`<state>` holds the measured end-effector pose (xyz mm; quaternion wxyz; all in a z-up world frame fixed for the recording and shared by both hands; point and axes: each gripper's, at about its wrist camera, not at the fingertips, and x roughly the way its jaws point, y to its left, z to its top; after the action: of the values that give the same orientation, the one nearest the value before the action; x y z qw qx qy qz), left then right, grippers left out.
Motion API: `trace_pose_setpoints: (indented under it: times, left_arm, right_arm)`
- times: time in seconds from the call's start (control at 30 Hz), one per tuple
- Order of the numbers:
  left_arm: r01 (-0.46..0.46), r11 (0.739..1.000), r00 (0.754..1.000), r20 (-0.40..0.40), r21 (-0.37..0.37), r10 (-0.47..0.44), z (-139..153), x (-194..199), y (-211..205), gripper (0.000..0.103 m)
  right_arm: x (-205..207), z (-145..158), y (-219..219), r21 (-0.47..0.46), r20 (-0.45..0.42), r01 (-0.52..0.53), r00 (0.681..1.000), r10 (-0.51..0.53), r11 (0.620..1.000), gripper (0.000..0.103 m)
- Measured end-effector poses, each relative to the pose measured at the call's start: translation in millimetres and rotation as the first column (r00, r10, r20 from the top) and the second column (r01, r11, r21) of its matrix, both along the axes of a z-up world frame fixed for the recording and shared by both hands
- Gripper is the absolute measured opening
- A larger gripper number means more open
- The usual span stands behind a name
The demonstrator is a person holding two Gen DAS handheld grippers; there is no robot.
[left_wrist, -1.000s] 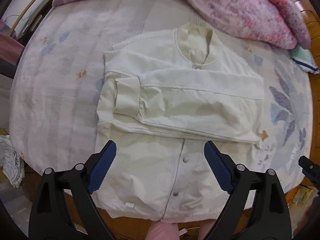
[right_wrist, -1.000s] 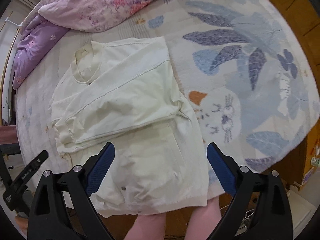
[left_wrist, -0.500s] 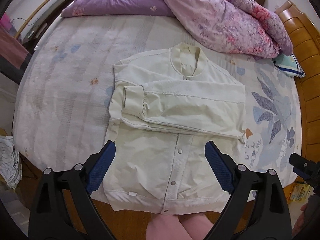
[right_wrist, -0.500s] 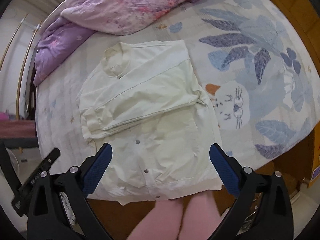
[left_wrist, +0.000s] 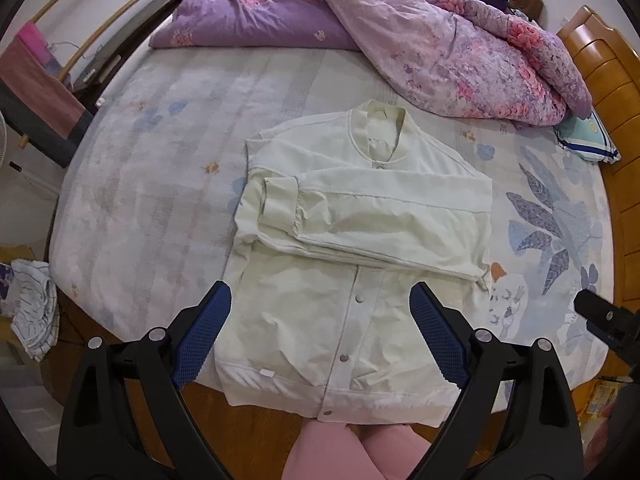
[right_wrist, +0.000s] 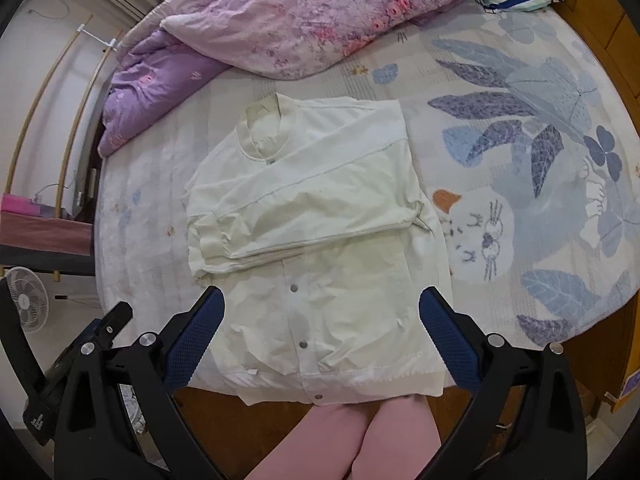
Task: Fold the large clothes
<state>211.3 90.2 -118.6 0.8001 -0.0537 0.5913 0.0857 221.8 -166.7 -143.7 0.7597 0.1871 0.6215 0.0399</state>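
Note:
A cream snap-front jacket [left_wrist: 360, 240] [right_wrist: 316, 220] lies flat on the bed, collar away from me, both sleeves folded across the chest. Its hem hangs slightly over the near bed edge. My left gripper [left_wrist: 320, 336] hovers open high above the jacket's lower half, nothing between its blue pads. My right gripper [right_wrist: 322, 338] is also open and empty, raised above the hem. Each view shows the other gripper at its edge: the right one's black body [left_wrist: 608, 320] on the right, the left one's [right_wrist: 76, 364] on the left.
A purple floral quilt [left_wrist: 400, 36] [right_wrist: 304, 12] is heaped at the far side of the bed. A pillow [left_wrist: 588, 140] lies by the wooden headboard [left_wrist: 616, 92]. The person's legs [right_wrist: 352, 436] stand at the near edge. A fan [right_wrist: 28, 300] and a cloth pile [left_wrist: 32, 308] are on the floor at left.
Both grippers have risen and pulled back from the jacket, so more of the bed shows. Both stay open; the jacket has not moved.

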Motion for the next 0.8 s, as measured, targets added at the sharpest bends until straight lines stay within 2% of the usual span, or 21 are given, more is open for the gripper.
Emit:
trace_pose_setpoints:
  times: [0.3, 0.5, 0.73, 0.8]
  left_arm:
    - [0.002, 1.0, 1.0, -0.028, 0.025, -0.001, -1, 16, 13, 0.091]
    - [0.017, 1.0, 0.999, -0.043, -0.016, -0.018, -9, 44, 38, 0.091]
    - [0.046, 0.998, 0.998, -0.04, -0.052, -0.048, -11, 82, 76, 0.091]
    - [0.047, 0.998, 0.997, -0.053, -0.041, -0.049, -14, 95, 89, 0.091]
  right_arm:
    - [27, 7, -14, -0.101, 0.041, 0.007, 0.999, -0.003, 0.995, 0.094]
    - [48, 10, -16, -0.081, 0.071, 0.029, 0.997, -0.023, 0.996, 0.094]
    - [70, 10, -18, -0.099, 0.089, 0.09, 0.993, -0.082, 0.991, 0.094]
    - [76, 9, -18, -0.119, 0.081, 0.111, 0.991, -0.102, 0.987, 0.094]
